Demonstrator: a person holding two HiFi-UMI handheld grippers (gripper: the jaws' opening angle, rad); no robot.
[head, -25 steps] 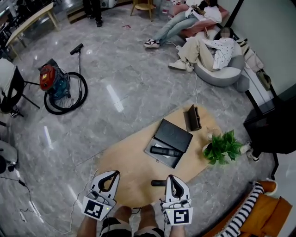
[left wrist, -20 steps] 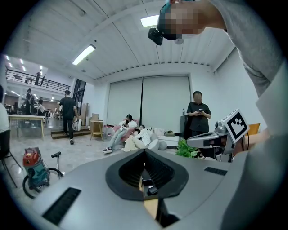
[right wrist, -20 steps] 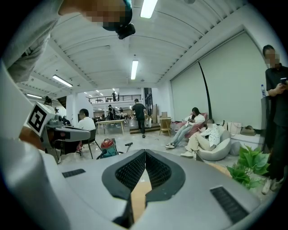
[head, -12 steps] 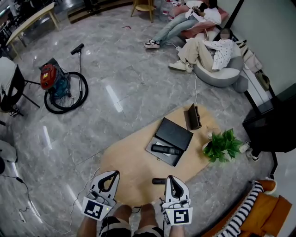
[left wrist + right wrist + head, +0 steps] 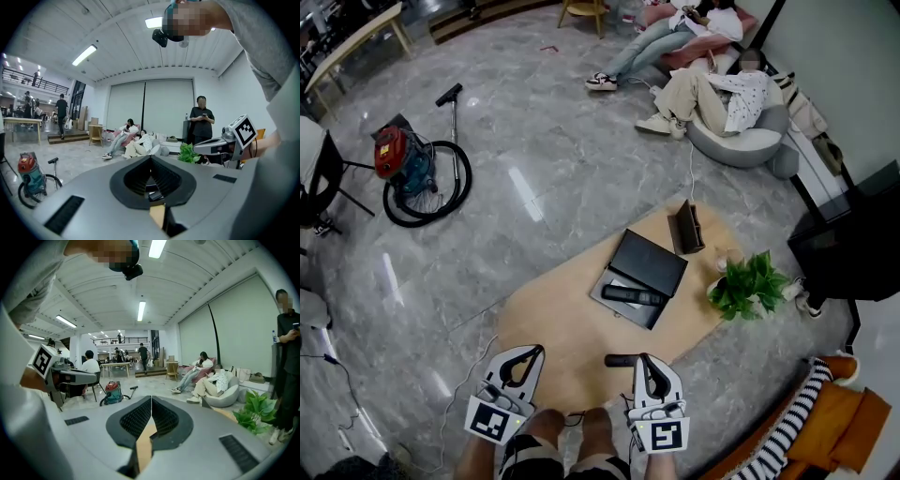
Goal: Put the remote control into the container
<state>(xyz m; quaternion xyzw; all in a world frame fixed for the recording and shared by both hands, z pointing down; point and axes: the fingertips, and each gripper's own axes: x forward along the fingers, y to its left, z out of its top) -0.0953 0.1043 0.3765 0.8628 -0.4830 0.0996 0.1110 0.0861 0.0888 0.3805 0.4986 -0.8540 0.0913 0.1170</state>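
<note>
A dark open box [image 5: 649,263] lies on the low wooden table [image 5: 553,319], and a black remote control [image 5: 633,296] rests across its grey tray. A second black remote-like bar [image 5: 621,360] lies on the table just ahead of my right gripper [image 5: 643,360], apart from it. My left gripper [image 5: 528,352] is held over the table's near edge. Both grippers are shut and hold nothing. In the left gripper view the jaws meet in front of the table, with the right gripper [image 5: 226,145] off to the side. The right gripper view shows closed jaws [image 5: 151,414] with wood behind them.
A potted plant [image 5: 748,286] and a dark upright holder [image 5: 686,228] stand at the table's right and far ends. A red vacuum cleaner [image 5: 405,169] sits on the marble floor to the left. People lounge on beanbags [image 5: 741,141] beyond. A striped cushion [image 5: 792,431] lies at lower right.
The head view has drifted a little, so the table and floor sit slightly higher and further left. Both grippers stay shut in the same place.
</note>
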